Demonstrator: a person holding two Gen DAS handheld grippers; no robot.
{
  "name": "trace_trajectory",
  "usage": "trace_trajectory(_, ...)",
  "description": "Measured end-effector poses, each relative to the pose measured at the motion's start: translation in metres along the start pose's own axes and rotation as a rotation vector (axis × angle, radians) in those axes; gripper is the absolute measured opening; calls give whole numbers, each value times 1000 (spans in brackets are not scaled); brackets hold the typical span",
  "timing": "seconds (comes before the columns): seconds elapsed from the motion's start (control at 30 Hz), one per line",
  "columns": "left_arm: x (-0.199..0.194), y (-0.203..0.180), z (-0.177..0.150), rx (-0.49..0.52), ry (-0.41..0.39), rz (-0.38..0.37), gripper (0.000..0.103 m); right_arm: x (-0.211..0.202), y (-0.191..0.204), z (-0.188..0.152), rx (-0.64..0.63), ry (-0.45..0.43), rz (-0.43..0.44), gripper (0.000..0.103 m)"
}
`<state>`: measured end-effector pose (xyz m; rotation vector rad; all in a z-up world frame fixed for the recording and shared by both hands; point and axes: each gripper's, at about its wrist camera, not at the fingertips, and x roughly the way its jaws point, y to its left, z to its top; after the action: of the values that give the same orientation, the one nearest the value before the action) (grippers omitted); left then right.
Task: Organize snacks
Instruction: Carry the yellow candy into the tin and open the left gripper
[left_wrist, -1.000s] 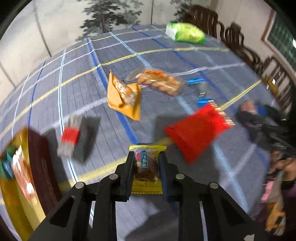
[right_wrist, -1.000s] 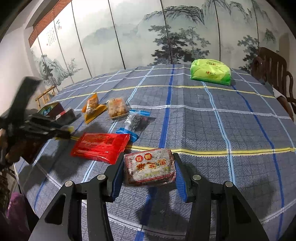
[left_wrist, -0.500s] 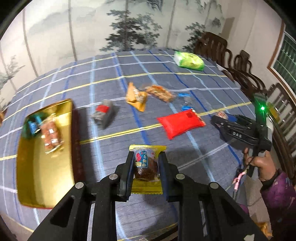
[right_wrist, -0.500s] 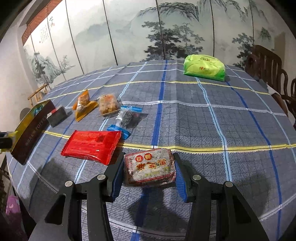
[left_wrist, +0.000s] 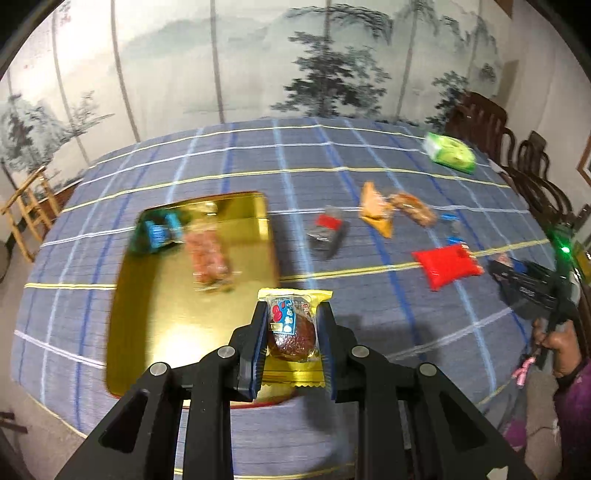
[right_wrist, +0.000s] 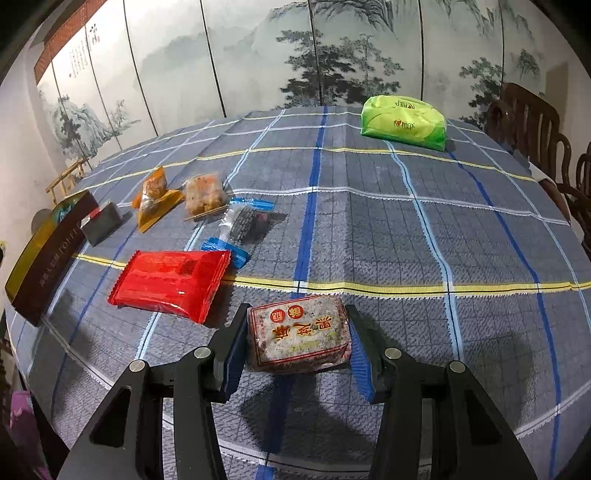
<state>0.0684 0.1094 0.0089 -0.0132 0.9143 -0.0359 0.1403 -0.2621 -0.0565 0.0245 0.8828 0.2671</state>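
From my left cam the tray (left_wrist: 125, 295) sits left on the surface (left_wrist: 369, 424), two packets (left_wrist: 207, 254) in it, loose snacks (left_wrist: 445, 264) scattered right, tissue pack (left_wrist: 448, 153) far back.

dim, motion-blurred, fisheye-warped edges

My left gripper (left_wrist: 291, 334): angled downward, jaws clamped on a yellow-wrapped cake (left_wrist: 293, 332).
My right gripper (right_wrist: 297, 338): angled downward, jaws gripping a speckled rectangular packet (right_wrist: 299, 332).

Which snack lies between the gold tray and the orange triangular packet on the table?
A small grey packet with a red label lies between the gold tray and the orange packet, seen in the left wrist view.
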Motion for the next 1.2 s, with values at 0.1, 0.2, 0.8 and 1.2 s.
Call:
trace_trajectory(0.1, 7, 29, 1, -49, 18, 21, 22, 1, 0, 0, 1, 6, -5, 50)
trace_trajectory(0.2, 21, 62, 1, -89, 46, 54, 22, 2, 0, 1, 1, 9, -7, 50)
trace_trajectory(0.8, 90, 119, 24, -97, 135, 129, 22, 2, 1, 1, 0, 10, -8, 50)
trace_trajectory(1.2, 112, 125, 37, -90, 148, 177, 23, 2, 1, 1, 0, 10, -10, 50)
